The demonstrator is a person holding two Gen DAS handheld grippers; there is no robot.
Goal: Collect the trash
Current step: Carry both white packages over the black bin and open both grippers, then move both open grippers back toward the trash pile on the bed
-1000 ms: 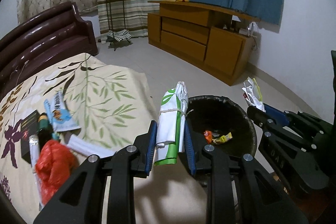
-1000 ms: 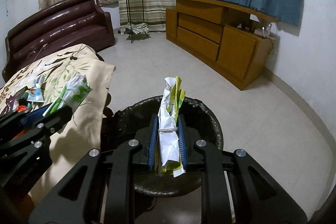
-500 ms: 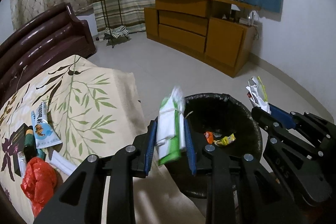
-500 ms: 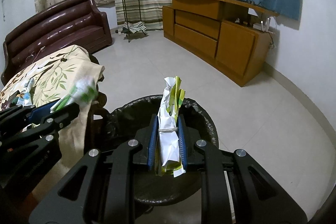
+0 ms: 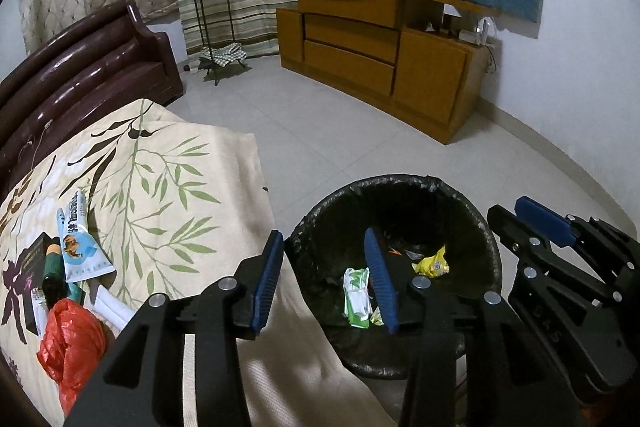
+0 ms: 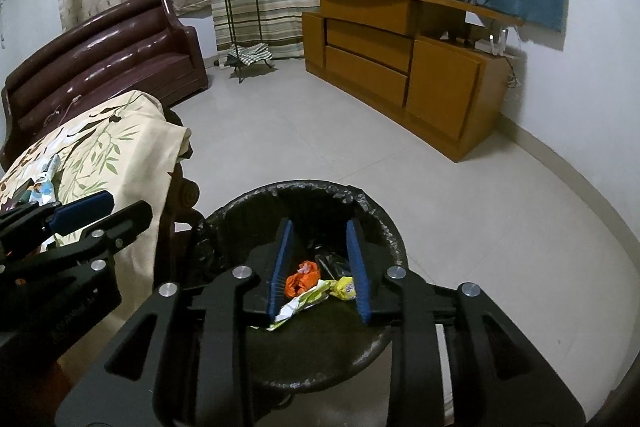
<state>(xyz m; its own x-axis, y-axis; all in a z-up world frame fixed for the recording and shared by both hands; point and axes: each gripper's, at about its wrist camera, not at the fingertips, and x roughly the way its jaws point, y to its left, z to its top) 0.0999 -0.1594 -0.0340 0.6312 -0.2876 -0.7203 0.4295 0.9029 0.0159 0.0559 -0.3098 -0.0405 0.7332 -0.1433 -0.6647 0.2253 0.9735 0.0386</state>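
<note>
My left gripper (image 5: 324,279) hangs over the near left rim of the black-lined trash bin (image 5: 400,181), its jaws opening with nothing between them. The green-and-white wrapper (image 5: 356,297) lies inside the bin beside a yellow wrapper (image 5: 434,263). My right gripper (image 6: 320,267) is above the bin (image 6: 312,185), jaws opening and empty. Below it lie the white-and-green wrapper (image 6: 304,301), an orange scrap (image 6: 302,277) and the yellow wrapper (image 6: 344,287). Each gripper shows in the other's view, the right gripper (image 5: 520,219) and the left gripper (image 6: 108,217).
On the leaf-patterned cloth (image 5: 168,195) left of the bin lie a blue-white tube (image 5: 76,243), a red plastic bag (image 5: 70,343), a dark box (image 5: 32,259), a green bottle (image 5: 54,263) and a white roll (image 5: 112,307). A brown sofa (image 5: 80,67) and wooden cabinet (image 5: 380,47) stand behind.
Both grippers opened and let go of their wrappers, which dropped into the bin. The left gripper shifted a little toward the bin.
</note>
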